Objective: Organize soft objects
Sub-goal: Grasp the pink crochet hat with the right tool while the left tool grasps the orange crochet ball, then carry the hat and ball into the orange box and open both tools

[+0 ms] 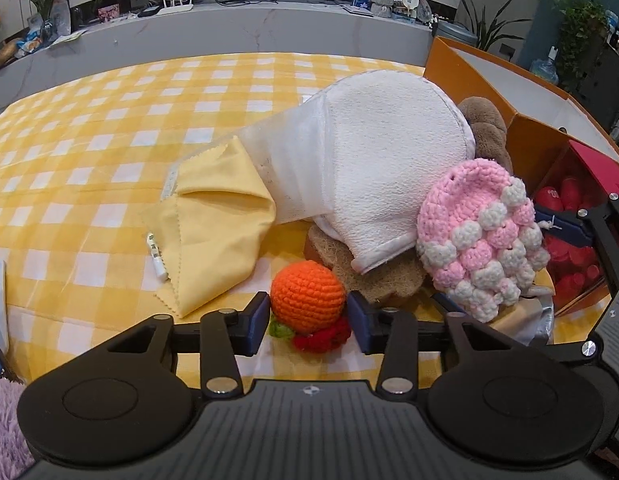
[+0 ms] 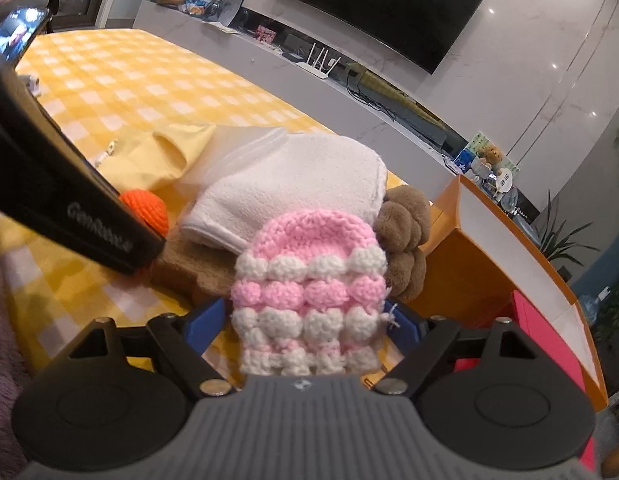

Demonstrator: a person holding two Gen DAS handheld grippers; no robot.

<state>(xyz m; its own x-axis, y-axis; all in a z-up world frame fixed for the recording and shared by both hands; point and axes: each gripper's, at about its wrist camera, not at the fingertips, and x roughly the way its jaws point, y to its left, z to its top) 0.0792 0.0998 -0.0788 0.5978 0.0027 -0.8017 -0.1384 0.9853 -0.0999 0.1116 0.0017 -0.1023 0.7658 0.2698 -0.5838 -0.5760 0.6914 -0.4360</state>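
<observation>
Starting at the left, our left tongs (image 1: 308, 322) stand half wide around the round orange crocheted fruit with its red and green trim (image 1: 307, 297); the blue pads flank it, and we cannot tell whether they press yet. Beyond them lie the folded yellow cloth (image 1: 213, 236) and the white terry mitt (image 1: 389, 168) on the yellow checked tabletop (image 1: 109, 128). Our right tongs (image 2: 305, 326) gape wide around the pink and white bobble-knit pouch (image 2: 309, 276), not gripping. Right of them the orange cardboard box (image 2: 505, 280) shows no soft things inside, so we judge the sorting barely begun.
</observation>
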